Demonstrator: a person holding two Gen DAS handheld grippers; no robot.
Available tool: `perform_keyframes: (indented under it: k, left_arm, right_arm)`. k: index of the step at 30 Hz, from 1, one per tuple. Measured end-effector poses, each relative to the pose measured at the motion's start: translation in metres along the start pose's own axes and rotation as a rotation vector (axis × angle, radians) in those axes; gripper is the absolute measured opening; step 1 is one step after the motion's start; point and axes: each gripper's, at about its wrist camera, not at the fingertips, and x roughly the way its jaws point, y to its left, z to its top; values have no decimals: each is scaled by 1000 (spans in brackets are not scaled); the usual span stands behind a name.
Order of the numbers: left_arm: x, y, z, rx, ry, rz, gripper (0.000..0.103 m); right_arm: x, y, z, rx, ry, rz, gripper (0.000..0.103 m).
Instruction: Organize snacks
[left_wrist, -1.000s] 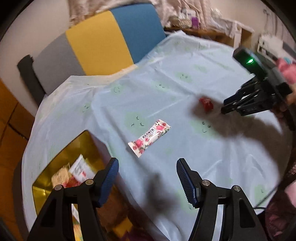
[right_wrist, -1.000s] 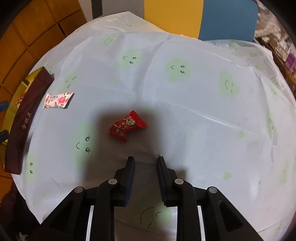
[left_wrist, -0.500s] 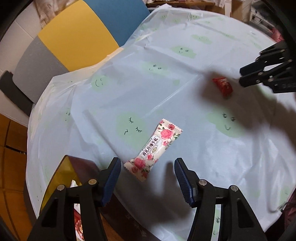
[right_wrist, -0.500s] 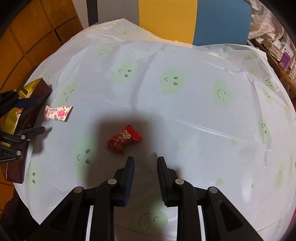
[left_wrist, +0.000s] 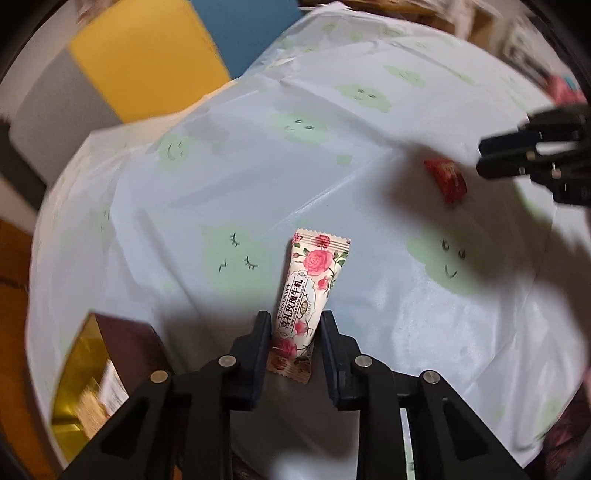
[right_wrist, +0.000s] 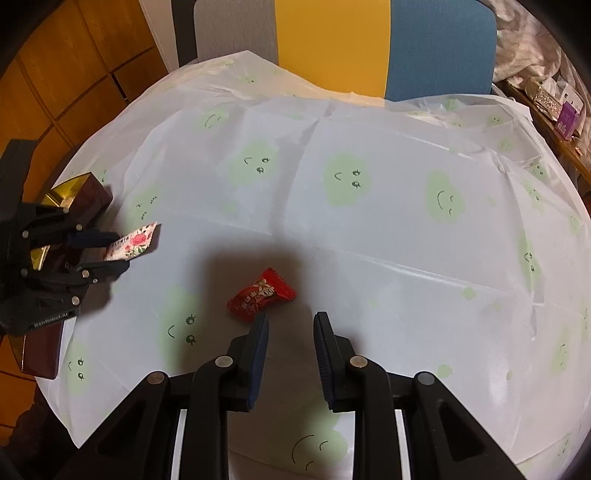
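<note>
Fingers (left_wrist: 263, 334) of steeply down-tilted left gripper (left_wrist: 293, 332) clamping rose-print candy (left_wrist: 308, 284)

Two wrapped snacks: one rose-printed nougat bar (left_wrist: 308, 295) and one red candy (right_wrist: 260, 293). One gold-lined box (right_wrist: 79, 195). Two tongs. One table (right_wrist: 388, 229).

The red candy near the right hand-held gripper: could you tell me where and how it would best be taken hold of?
Grip the red candy across its plump middle, coming from above. It lies flat on the tablecloth with its flared, crimped ends pointing left and right, so the body offers the firmest bite. The right hand-held gripper, jaws empty and slightly apart, would likely need to shift left over it first.
</note>
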Motion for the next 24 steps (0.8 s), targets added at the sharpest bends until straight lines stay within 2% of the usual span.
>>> perform_keyframes:
  k: [2,11,14,17,21,24]
  left_arm:
    - [-2,1,-3,-54,-2,-24,26]
    - [-16,-39,-25,-101,-8,20,26]
    - [-22,-53,-36,-143,-23,11,26]
    - [-25,-68,-48,-190,-52,34,26]
    - [-29,-68,-66,-296,-123,23,26]
    - [-29,-70,-77,-332,-178,22,26]
  right_arm:
    - [-2,0,0,5,-8,-8,25]
    - [-6,-6,4,48,-40,-18,25]
    - [-9,-7,5,62,-62,2,25]
    - [-10,-8,6,79,-68,28,25]
    - [-8,-8,5,100,-60,61,25]
    - [-4,-4,4,101,-44,85,25]
